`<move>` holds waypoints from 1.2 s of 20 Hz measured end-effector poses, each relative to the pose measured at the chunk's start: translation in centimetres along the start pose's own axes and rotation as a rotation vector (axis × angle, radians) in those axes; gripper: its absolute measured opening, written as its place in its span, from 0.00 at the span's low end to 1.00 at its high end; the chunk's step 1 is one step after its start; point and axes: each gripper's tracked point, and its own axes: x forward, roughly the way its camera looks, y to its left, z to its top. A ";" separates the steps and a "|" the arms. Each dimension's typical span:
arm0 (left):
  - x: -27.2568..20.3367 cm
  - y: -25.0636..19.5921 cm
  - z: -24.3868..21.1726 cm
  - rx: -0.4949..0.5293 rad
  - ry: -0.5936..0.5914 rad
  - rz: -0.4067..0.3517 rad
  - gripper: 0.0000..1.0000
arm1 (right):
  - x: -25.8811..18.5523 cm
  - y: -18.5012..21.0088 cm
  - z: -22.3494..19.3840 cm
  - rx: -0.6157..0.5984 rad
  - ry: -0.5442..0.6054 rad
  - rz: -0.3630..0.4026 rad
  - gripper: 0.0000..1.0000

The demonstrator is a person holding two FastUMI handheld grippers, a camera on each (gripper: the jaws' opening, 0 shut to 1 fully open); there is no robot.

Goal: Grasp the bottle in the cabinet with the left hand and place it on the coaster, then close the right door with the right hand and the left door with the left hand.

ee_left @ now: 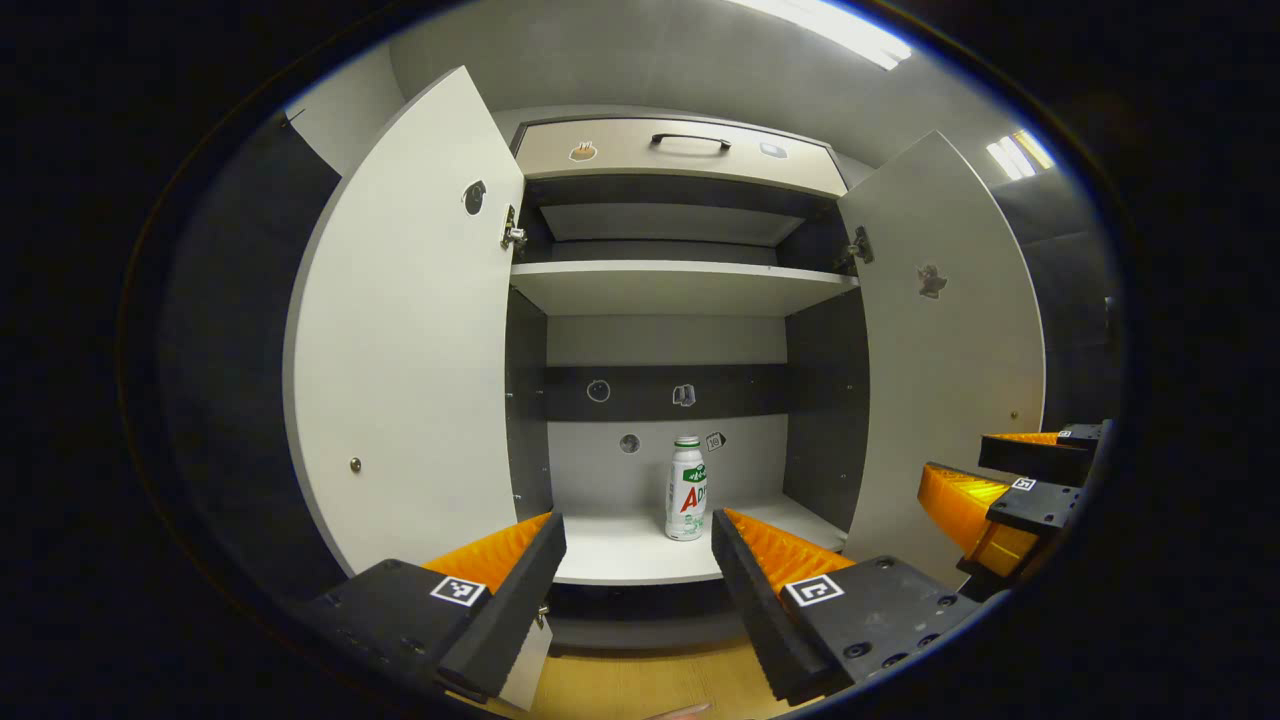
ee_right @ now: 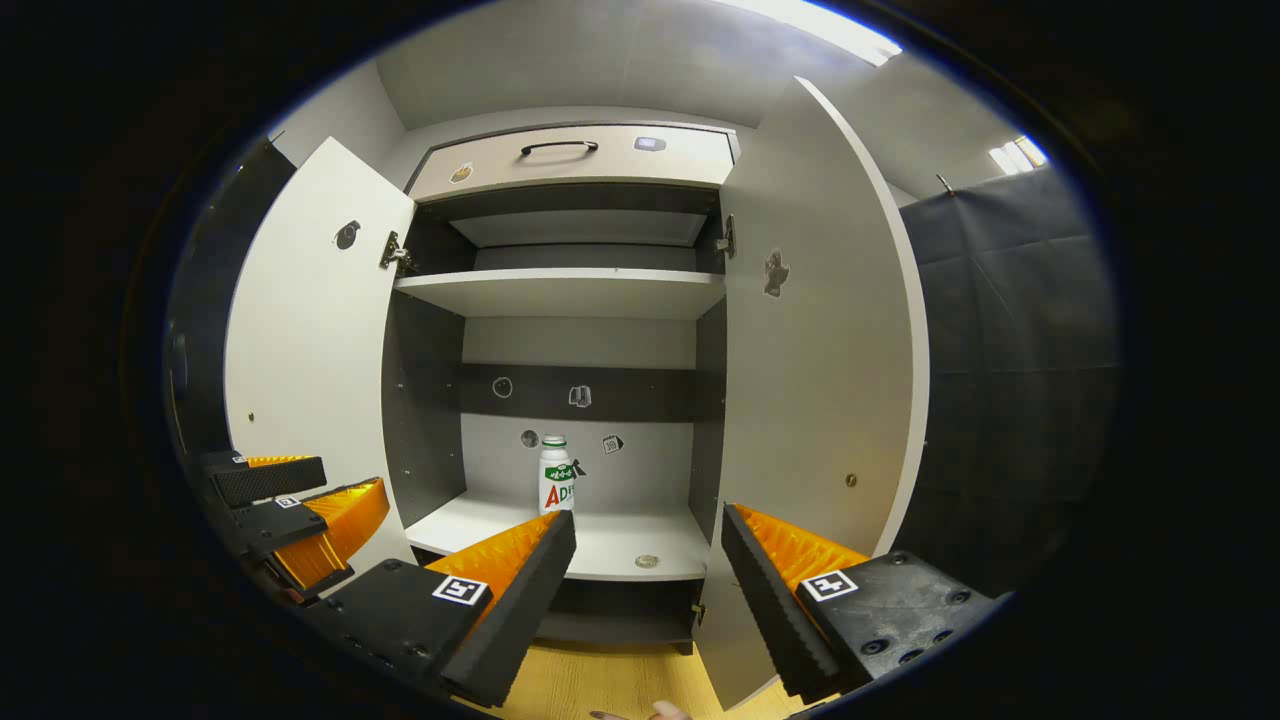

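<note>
A small white bottle (ee_left: 686,490) with a green cap and a green and red label stands upright on the cabinet's lower shelf (ee_left: 620,555), towards the back. In the right gripper view the bottle (ee_right: 556,478) stands left of centre on that shelf. My left gripper (ee_left: 638,530) is open in front of the cabinet, short of the shelf edge, with the bottle beyond the gap and nearer its right finger. My right gripper (ee_right: 648,525) is open too, in front of the right door's edge, holding nothing. Both doors stand wide open: the left door (ee_left: 410,340) and the right door (ee_left: 950,340).
Above the bottle is an upper shelf (ee_left: 680,285), and above that a drawer with a dark handle (ee_left: 690,142). A small round disc (ee_right: 647,561) lies near the lower shelf's front edge. A wooden surface (ee_left: 640,690) lies below the cabinet. The other gripper (ee_left: 1000,490) hovers at the right.
</note>
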 end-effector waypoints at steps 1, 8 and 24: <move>0.1 0.1 -0.2 0.002 0.002 -0.005 0.93 | -0.2 0.0 -0.1 0.004 0.000 -0.006 0.97; 2.6 0.4 -1.3 0.010 0.023 -0.047 0.93 | -1.0 0.4 -1.2 -0.037 0.008 -0.039 0.97; 23.0 -6.1 -5.2 -0.062 0.008 -0.138 0.93 | 9.6 1.0 -2.6 -0.024 -0.071 0.200 0.98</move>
